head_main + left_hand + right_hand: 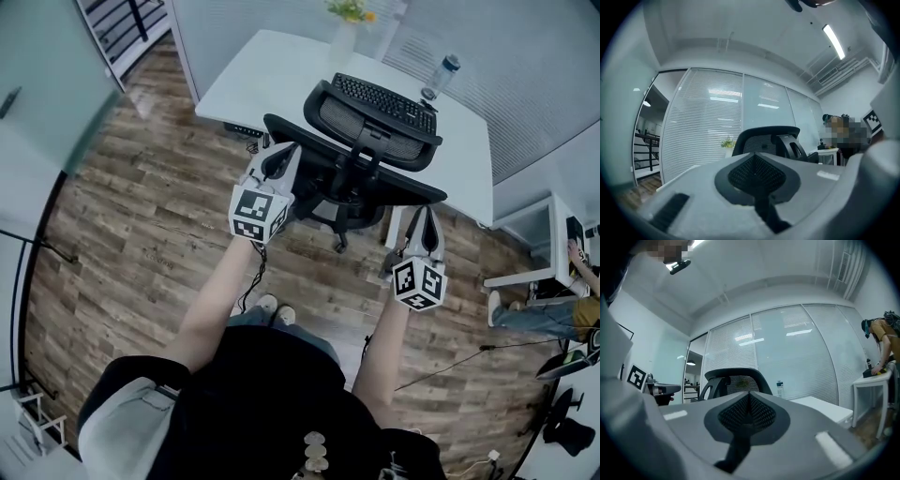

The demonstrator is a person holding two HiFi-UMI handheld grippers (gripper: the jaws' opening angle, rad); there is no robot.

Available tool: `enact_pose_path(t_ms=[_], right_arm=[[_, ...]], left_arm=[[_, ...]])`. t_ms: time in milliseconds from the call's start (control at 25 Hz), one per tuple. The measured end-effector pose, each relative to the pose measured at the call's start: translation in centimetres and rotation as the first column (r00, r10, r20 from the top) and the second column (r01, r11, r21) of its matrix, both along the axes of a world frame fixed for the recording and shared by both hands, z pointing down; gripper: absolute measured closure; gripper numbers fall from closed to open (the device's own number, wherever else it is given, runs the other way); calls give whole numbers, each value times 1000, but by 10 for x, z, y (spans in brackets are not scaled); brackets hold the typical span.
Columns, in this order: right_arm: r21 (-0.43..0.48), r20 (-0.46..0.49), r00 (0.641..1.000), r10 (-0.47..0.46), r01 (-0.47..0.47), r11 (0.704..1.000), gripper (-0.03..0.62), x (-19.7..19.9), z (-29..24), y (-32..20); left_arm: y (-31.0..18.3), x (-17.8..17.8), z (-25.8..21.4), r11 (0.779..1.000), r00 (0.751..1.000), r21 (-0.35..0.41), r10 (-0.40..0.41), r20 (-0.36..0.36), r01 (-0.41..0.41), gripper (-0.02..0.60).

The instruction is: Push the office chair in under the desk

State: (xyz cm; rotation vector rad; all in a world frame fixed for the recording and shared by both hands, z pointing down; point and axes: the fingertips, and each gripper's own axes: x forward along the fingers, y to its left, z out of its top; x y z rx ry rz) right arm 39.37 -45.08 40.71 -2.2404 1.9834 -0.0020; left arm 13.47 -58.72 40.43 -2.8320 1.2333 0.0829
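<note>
The chair, black with a mesh back and headrest, stood on the wood floor at the near edge of the white desk, its back turned to the person and its headrest overlapping the desk edge in the head view, just before the keyboard. Its wheeled base showed on the floor below the seat, on the person's side of the desk. The left gripper was raised just beside the left end of the chair's back, and the right gripper was just below the back's right end; whether either touched the chair could not be told. Both gripper views showed the jaws pressed together with nothing between them, and the headrest rose beyond the closed tips in each. On the desk a bottle stood to the right of the keyboard near the far edge, and a plant in a pale vase stood at the back by the blinds. A cable ran across the floor between the person's feet and the desk. At the right edge of the head view another person bent over a second white table, well apart from the chair.
</note>
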Motion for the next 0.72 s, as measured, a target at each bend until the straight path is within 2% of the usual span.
enact_pose_path(t_ms=[720], right_arm=[[-5, 4, 1000, -27, 27, 1000, 585, -9, 0, 3]], left_arm=[[14, 8, 6, 1000, 999, 1, 15, 42, -15, 574]])
